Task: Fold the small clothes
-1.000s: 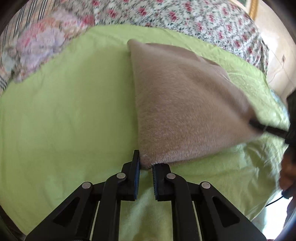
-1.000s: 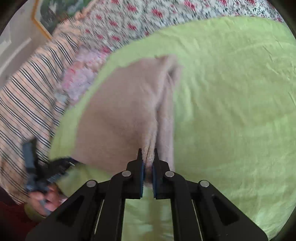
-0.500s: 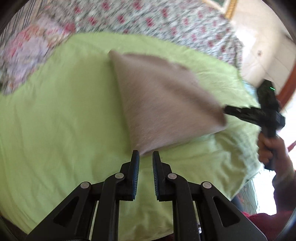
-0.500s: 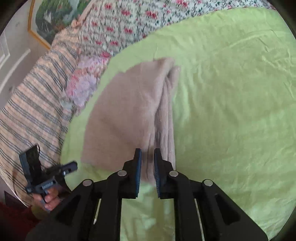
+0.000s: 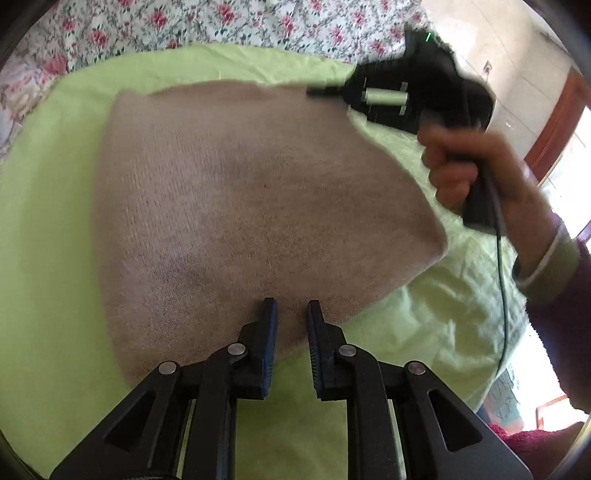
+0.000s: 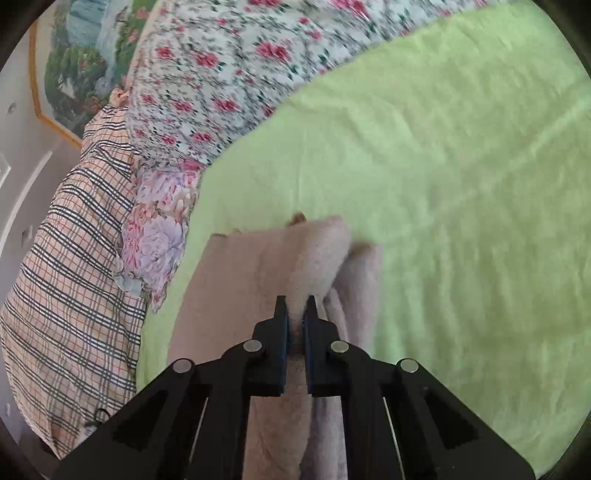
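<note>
- The beige knit garment [image 5: 255, 206] is spread on the green sheet [image 5: 48, 229], reaching ahead of both sets of jaws.
- The left gripper [image 5: 290, 310] is seen with a narrow gap, its jaws over the garment's near edge, nothing pinched.
- The right gripper [image 6: 295, 308] is clamped on a raised fold of the garment.
- The floral bedding [image 6: 221, 74] lies beyond.

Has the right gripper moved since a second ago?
Yes. In the left wrist view the right gripper, shut on the beige knit garment, has swung from the green sheet's near edge up toward the floral bedspread.
</note>
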`<state>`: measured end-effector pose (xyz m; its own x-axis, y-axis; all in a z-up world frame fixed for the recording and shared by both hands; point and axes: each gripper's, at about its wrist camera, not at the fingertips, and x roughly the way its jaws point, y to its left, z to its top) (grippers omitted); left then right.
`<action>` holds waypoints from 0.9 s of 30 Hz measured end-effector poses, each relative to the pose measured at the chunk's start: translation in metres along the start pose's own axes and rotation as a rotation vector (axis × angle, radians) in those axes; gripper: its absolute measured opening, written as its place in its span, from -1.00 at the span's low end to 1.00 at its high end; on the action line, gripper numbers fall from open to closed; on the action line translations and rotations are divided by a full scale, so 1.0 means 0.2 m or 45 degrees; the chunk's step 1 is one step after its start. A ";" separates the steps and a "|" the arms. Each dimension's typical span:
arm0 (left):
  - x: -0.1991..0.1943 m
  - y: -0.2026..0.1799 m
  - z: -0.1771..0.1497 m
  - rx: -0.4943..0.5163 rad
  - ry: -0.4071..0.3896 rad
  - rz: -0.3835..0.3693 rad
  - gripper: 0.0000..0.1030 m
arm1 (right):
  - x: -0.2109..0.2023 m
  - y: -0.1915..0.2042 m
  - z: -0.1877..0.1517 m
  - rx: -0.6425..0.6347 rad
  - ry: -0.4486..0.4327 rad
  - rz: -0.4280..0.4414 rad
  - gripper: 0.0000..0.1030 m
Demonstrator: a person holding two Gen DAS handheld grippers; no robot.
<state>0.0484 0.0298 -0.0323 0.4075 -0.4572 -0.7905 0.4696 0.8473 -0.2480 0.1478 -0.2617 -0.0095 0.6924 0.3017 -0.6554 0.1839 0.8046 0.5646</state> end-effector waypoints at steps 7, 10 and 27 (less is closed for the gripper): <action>0.01 -0.01 0.02 0.027 0.012 0.005 -0.72 | 0.18 -0.11 -0.08 -0.085 0.083 -0.226 -0.84; 0.00 0.00 0.03 0.020 0.011 -0.009 -0.72 | 0.10 -0.14 -0.09 0.008 0.036 -0.198 -0.67; -0.31 0.42 0.20 -0.294 -0.196 0.095 -0.51 | -0.21 0.17 -0.41 -0.060 0.021 -0.076 -0.65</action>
<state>0.0934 0.1193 0.0184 0.5565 -0.4121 -0.7214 0.2501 0.9111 -0.3276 0.0680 -0.2046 -0.0032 0.6695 0.2604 -0.6957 0.1913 0.8445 0.5002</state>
